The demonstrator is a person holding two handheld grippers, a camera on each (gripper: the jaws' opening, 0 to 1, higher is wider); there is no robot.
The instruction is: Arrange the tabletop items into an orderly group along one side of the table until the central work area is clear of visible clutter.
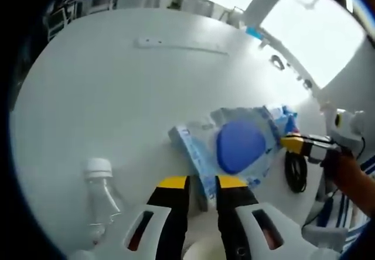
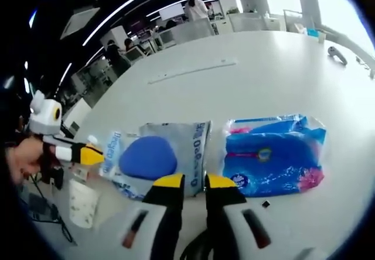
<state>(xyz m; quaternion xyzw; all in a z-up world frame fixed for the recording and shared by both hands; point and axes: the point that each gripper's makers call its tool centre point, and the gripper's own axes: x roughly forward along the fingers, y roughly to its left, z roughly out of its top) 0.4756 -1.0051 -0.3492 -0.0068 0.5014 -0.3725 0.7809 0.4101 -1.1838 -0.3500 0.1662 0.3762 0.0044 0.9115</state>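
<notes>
Pale blue packet lies lower centre on the white table, both grippers pinching its edges: left gripper, right gripper; bright blue packet beside it

Left gripper points forward and down over the table, its yellow-tipped jaws upright at the bottom of the left gripper view, nearly parallel with only a narrow gap between them. From the right edge of that view the right gripper reaches in sideways, yellow tip leading, a person's hand behind it on the handle.

Over in the right gripper view, the same story mirrored: the right gripper's own jaws rise side by side, close together, while the left gripper comes in from the left edge, held level by a hand.
</notes>
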